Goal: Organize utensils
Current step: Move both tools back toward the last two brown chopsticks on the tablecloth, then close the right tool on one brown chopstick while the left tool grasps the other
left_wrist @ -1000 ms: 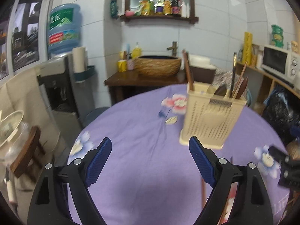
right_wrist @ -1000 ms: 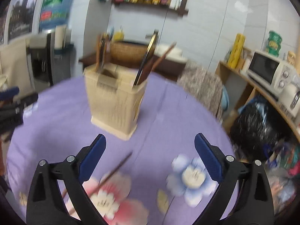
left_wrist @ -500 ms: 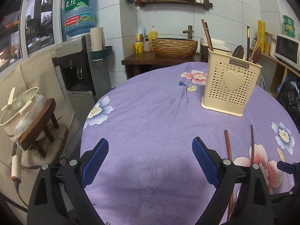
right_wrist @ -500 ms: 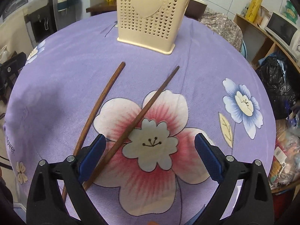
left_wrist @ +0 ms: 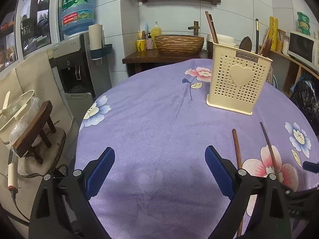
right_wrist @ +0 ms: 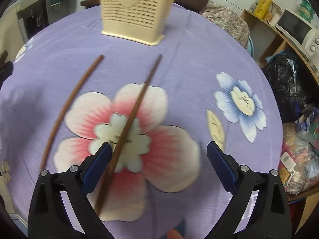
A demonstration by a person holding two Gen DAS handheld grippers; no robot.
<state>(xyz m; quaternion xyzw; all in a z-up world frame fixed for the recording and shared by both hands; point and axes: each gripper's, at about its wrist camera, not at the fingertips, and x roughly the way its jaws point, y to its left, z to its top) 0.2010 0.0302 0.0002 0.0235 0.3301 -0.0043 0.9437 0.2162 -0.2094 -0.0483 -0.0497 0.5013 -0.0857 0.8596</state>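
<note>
The right gripper point(right_wrist: 157, 159) tilts steeply down over the purple tablecloth point(right_wrist: 189, 59), jaws spread wide, one chopstick point(right_wrist: 135, 111) lying between them, ungripped. The second chopstick point(right_wrist: 73, 97) lies left. The left gripper point(left_wrist: 159, 165) hangs released, empty. The cream holder point(left_wrist: 237, 83) stands far.

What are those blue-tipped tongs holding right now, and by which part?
Nothing. Both the left tongs and the right tongs stand open; the right ones hover over a chopstick lying on the purple tablecloth.
</note>
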